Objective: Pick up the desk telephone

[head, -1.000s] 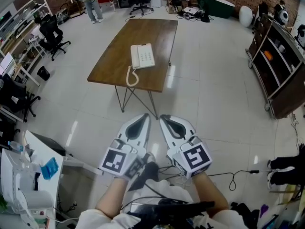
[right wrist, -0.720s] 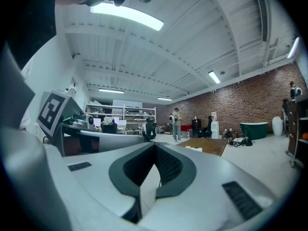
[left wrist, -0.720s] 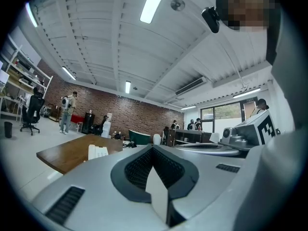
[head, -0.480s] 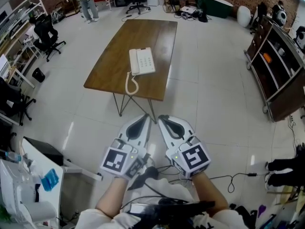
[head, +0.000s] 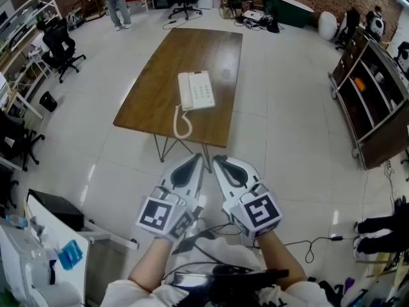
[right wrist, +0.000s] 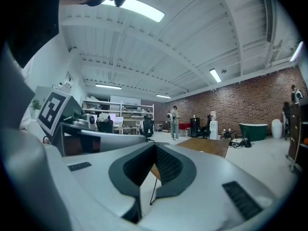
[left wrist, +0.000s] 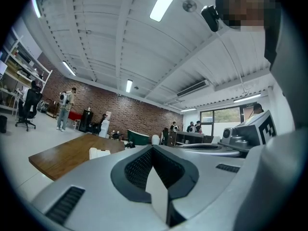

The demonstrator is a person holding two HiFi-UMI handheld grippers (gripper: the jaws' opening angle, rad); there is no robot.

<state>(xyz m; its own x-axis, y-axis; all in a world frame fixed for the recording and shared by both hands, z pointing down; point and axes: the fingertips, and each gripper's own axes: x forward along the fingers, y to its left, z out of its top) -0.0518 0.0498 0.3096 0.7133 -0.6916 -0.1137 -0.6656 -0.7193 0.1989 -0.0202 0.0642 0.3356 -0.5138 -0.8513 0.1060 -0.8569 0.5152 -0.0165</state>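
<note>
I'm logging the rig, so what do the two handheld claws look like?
The left claw and right claw are pale grey shells, each with a dark ribbed leaf-shaped hollow. Each carries a white cube with black square markers. Black cables hang beneath.

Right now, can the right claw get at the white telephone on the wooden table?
Probably not yet. The right claw, shut, hangs over the floor short of the table, and the telephone lies further in on it. Nothing stands between them, so a step forward should do.
</note>
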